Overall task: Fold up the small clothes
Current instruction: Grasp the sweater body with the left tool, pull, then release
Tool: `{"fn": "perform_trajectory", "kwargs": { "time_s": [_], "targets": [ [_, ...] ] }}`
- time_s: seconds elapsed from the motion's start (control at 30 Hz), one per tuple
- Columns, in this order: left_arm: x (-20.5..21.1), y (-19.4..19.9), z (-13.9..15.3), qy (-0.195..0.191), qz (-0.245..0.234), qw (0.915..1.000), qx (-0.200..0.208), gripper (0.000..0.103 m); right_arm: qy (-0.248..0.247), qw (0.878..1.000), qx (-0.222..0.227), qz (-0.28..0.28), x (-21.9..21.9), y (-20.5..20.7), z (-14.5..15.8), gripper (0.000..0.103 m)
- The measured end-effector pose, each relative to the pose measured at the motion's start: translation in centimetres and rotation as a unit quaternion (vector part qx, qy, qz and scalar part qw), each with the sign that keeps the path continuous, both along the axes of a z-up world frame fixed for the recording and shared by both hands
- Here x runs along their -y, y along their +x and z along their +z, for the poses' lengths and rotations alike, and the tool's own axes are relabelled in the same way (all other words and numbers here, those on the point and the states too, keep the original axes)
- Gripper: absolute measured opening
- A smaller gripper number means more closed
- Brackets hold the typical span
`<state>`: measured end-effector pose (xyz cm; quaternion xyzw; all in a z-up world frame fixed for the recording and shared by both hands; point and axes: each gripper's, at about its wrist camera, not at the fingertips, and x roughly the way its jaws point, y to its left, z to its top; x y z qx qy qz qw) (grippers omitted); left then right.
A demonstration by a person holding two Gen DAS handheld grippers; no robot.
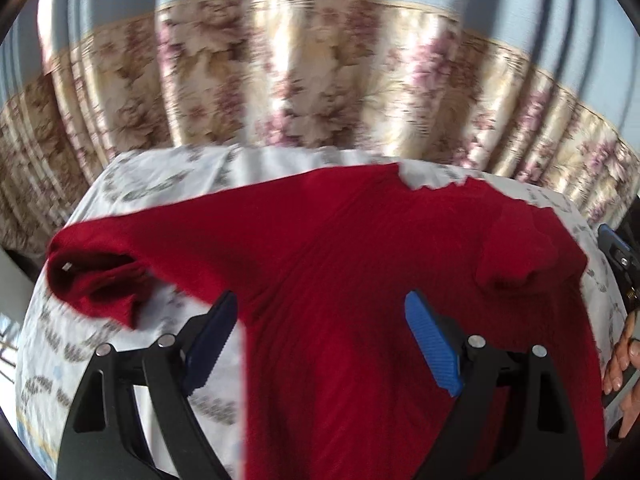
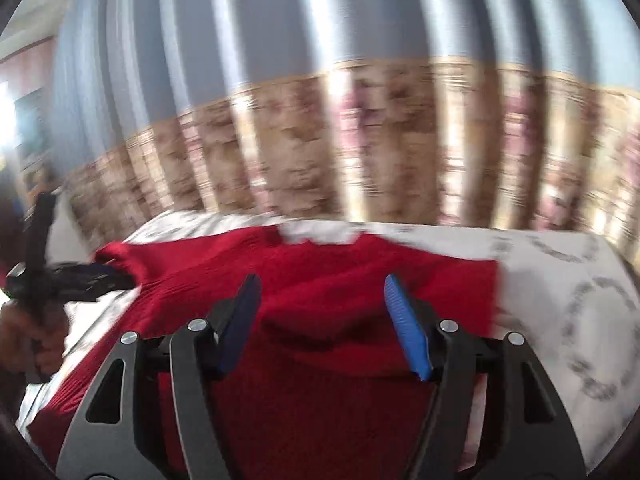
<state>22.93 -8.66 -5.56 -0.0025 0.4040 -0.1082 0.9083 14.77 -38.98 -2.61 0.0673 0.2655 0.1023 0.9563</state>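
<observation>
Sweater: red knit (image 1: 340, 264), spread flat on patterned sheet (image 1: 132, 184), under and ahead of both sets of fingers.
Left sleeve: bunched, cuff end (image 1: 96, 280) lying left of left gripper's dark finger, just beyond its tip.
Right sleeve: folded in over body, rumpled lump (image 1: 524, 256) ahead-right of the blue finger; same lump (image 2: 320, 328) between right gripper's fingers in its own view.
Left gripper (image 1: 320, 320): jaws wide, nothing pinched; sweater edge runs under the gap, dark finger over bare sheet, blue finger over knit.
Right gripper (image 2: 320, 304): jaws apart, pads not pressing cloth; fabric below them, prob. not touched, view blurred.
Other gripper seen: right one's blue tip (image 1: 616, 248) at far right w/ a hand (image 1: 624, 352) behind; left one (image 2: 80, 276) dark smear at far left, over sleeve end.
Surroundings: curtain (image 1: 304, 80) beyond sheet's far edge, blue top, floral beige band below.
In the way: nothing between fingers and sweater; own fingers hide near part of knit.
Writing/labels: small pale tag (image 1: 67, 267) at left cuff, not legible; no brand readable.
</observation>
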Motion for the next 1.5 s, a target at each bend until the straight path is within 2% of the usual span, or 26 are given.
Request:
{"fn": "perform_trajectory", "kwargs": {
  "time_s": [0.17, 0.3, 0.37, 0.4, 0.5, 0.63, 0.73, 0.8, 0.83, 0.87, 0.93, 1.0, 1.03, 1.13, 1.2, 1.3, 1.33, 1.4, 1.43, 1.5],
  "targets": [
    [6.4, 1.5, 0.9, 0.016, -0.066, 0.9975, 0.021, 0.086, 0.060, 0.993, -0.018, -0.097, 6.9, 0.0, -1.6, 0.069],
    [10.8, 4.3, 0.4, 0.028, -0.108, 0.9935, 0.025, 0.086, 0.087, 0.988, -0.015, -0.126, 9.4, -0.7, -2.2, 0.071],
    [12.9, 5.9, -0.8, 0.049, -0.120, 0.9913, 0.023, 0.086, 0.089, 0.988, -0.012, -0.129, 9.8, -1.2, -2.4, 0.072],
    [13.6, 6.3, -1.3, 0.047, -0.125, 0.9909, 0.017, 0.086, 0.088, 0.988, -0.013, -0.129, 9.8, -1.2, -2.5, 0.073],
    [15.0, 7.5, -2.6, 0.026, -0.140, 0.9898, -0.009, 0.086, 0.050, 0.990, -0.017, -0.128, 8.8, -0.8, -2.5, 0.074],
    [16.9, 8.1, -4.1, 0.033, -0.135, 0.9900, -0.026, 0.086, -0.042, 0.985, -0.025, -0.165, 7.7, 0.6, -1.8, 0.077],
    [17.4, 7.8, -4.5, 0.024, -0.122, 0.9916, -0.037, 0.086, -0.083, 0.979, -0.032, -0.184, 7.7, 1.8, -1.6, 0.077],
    [17.7, 7.2, -4.4, 0.006, -0.121, 0.9919, -0.040, 0.084, -0.090, 0.979, -0.032, -0.182, 7.9, 2.4, -1.6, 0.079],
    [18.3, 6.6, -4.3, -0.001, -0.129, 0.9910, -0.038, 0.083, -0.090, 0.979, -0.035, -0.179, 8.1, 2.7, -1.7, 0.080],
    [19.1, 6.0, -4.4, -0.001, -0.145, 0.9888, -0.037, 0.067, -0.089, 0.979, -0.038, -0.179, 8.4, 2.9, -1.8, 0.081],
    [20.9, 5.0, -4.7, 0.014, -0.171, 0.9845, -0.038, 0.051, -0.084, 0.979, -0.043, -0.181, 8.8, 3.2, -1.8, 0.081],
    [21.7, 4.5, -4.8, 0.023, -0.179, 0.9832, -0.027, 0.046, -0.075, 0.979, -0.048, -0.184, 9.2, 3.3, -2.0, 0.081],
    [21.8, 4.6, -4.8, 0.023, -0.179, 0.9832, -0.028, 0.041, -0.072, 0.979, -0.050, -0.185, 9.3, 3.3, -2.0, 0.081],
    [20.8, 5.0, -4.3, -0.006, -0.155, 0.9875, -0.025, 0.029, -0.068, 0.979, -0.053, -0.184, 9.4, 3.1, -2.4, 0.082],
    [19.8, 4.6, -3.2, -0.012, -0.133, 0.9911, 0.002, 0.027, -0.068, 0.979, -0.054, -0.185, 9.4, 2.9, -2.5, 0.082],
    [16.9, 4.5, -1.5, -0.042, -0.068, 0.9960, 0.039, 0.027, -0.065, 0.979, -0.057, -0.186, 9.5, 2.7, -2.6, 0.082],
    [15.3, 4.3, -0.8, -0.057, -0.032, 0.9965, 0.052, 0.027, -0.064, 0.979, -0.057, -0.186, 9.4, 2.6, -2.5, 0.082],
    [12.8, 4.0, 0.0, -0.076, 0.022, 0.9946, 0.068, 0.027, -0.064, 0.979, -0.056, -0.184, 9.0, 2.5, -2.4, 0.083],
    [11.0, 3.6, 0.4, -0.087, 0.059, 0.9914, 0.078, 0.027, -0.064, 0.980, -0.056, -0.181, 8.7, 2.5, -2.4, 0.083],
    [8.6, 3.0, 0.5, -0.100, 0.102, 0.9865, 0.079, 0.027, -0.067, 0.981, -0.056, -0.173, 8.0, 2.5, -2.2, 0.083]
  ]
}}
